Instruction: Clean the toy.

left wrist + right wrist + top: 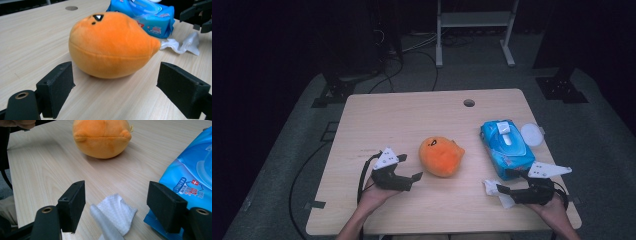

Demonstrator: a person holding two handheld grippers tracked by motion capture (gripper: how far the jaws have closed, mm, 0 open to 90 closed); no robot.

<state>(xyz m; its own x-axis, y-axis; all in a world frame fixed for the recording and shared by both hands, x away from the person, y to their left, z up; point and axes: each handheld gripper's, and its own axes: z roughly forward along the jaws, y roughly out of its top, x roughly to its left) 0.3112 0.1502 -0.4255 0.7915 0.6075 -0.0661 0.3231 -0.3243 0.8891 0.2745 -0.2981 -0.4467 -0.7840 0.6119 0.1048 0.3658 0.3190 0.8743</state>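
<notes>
Left gripper (416, 176) jaws wide apart, empty, aimed at plush toy (441, 156) mid-table. Right gripper (501, 189) jaws wide apart over wipe (491, 187); wipes pack (507, 148) lid open.
Left gripper view: toy (112, 45) between jaws, untouched.
Right gripper view: wipe (113, 213) lies between jaws, unclamped, pack (190, 182) just beside.

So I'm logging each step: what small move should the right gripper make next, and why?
Probably lower the right gripper and close on the white wipe. Its jaws stand open on either side of the crumpled wipe lying on the table, beside the blue wipes pack, not yet gripped.
</notes>
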